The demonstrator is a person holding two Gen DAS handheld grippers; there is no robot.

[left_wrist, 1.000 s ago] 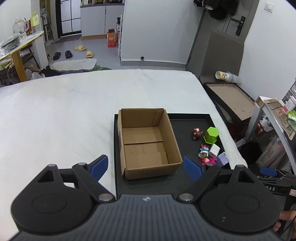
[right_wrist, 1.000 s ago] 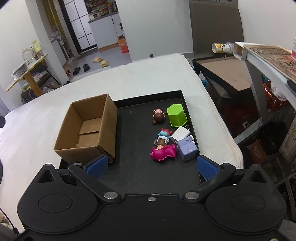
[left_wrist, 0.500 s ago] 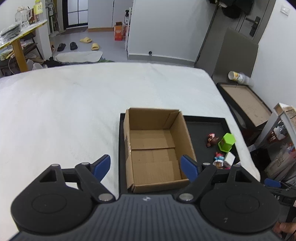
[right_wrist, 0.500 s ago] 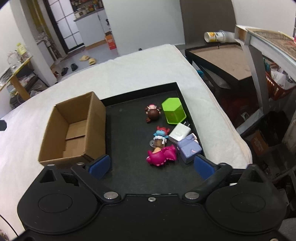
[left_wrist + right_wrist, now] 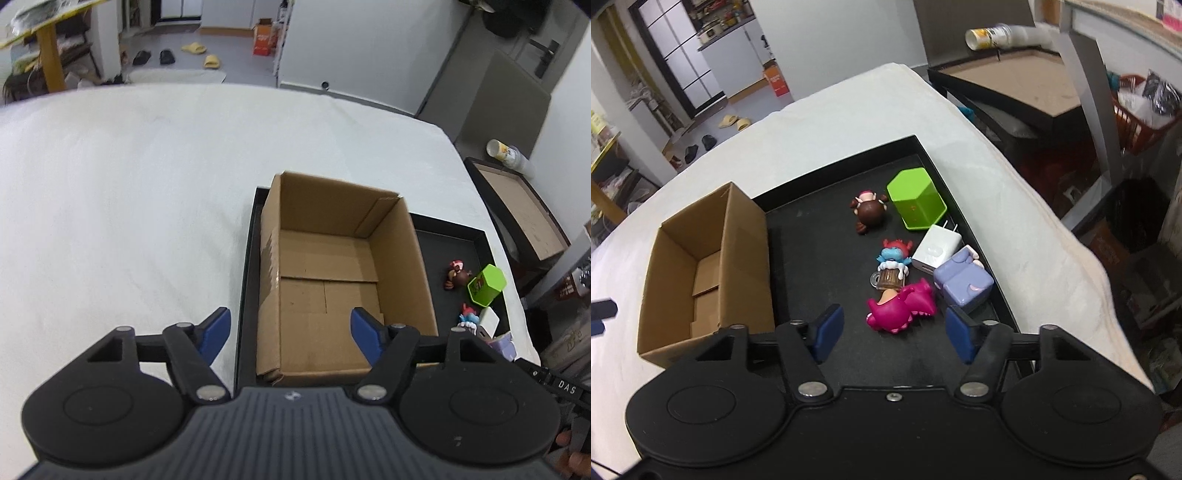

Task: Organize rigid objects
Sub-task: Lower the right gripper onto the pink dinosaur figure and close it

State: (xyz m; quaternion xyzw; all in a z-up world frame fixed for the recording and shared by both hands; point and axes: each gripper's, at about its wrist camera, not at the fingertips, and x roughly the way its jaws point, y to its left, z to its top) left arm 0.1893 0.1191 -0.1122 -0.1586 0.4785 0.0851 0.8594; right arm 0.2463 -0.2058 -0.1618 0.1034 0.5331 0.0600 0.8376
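Note:
An open cardboard box (image 5: 332,280) (image 5: 705,266) stands empty at the left end of a black tray (image 5: 820,243) (image 5: 454,243). My left gripper (image 5: 290,332) hovers over the box's near left wall, jaws closing, with nothing pressed between them. On the tray's right side lie a pink dinosaur toy (image 5: 901,306), a purple cube (image 5: 964,282), a white charger (image 5: 936,247), a blue figure with a barrel (image 5: 892,264), a brown figure (image 5: 870,212) and a green hexagonal box (image 5: 918,203) (image 5: 485,284). My right gripper (image 5: 894,332) is above the pink dinosaur, jaws closing and apart from it.
The tray rests on a white cloth-covered surface (image 5: 129,192) near its right edge (image 5: 1034,221). Past that edge are a low dark table (image 5: 1015,88) with a lying paper cup (image 5: 986,35), a red basket (image 5: 1145,110) and floor clutter. A person's fingers (image 5: 572,450) show at the lower right.
Both grippers have come down and closer to the tray, and both pairs of jaws have narrowed. The box and toys look larger and have not moved.

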